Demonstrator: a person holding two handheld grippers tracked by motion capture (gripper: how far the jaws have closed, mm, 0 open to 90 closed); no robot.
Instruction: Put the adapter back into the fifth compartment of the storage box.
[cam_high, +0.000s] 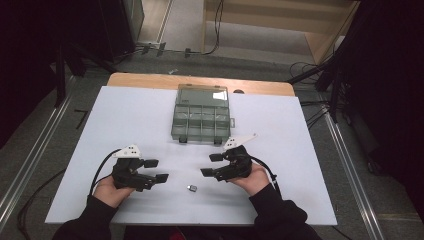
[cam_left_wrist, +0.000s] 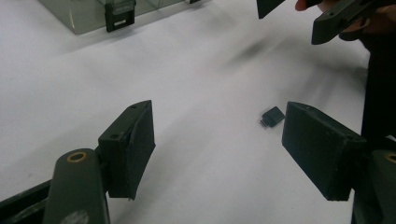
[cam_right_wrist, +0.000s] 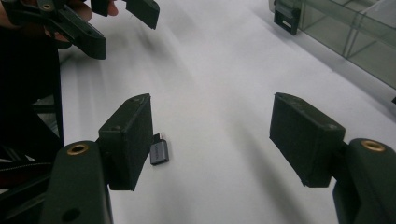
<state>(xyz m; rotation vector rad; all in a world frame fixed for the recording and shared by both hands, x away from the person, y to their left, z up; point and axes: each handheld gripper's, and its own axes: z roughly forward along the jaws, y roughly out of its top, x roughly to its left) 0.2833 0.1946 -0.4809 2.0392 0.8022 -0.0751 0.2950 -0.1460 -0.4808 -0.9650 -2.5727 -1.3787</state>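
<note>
Small dark grey rectangular adapter plug (cam_high: 192, 188) on white surface (cam_high: 125, 120), between both claws; right claw (cam_high: 213, 165) nearer, left claw (cam_high: 156, 170) slightly farther. Both claws agape, empty.

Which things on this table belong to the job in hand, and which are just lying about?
Job in hand:
small grey adapter
clear compartment box
left gripper, open
right gripper, open

Lying about:
cables on the floor
white table cover, merely the work surface
</note>
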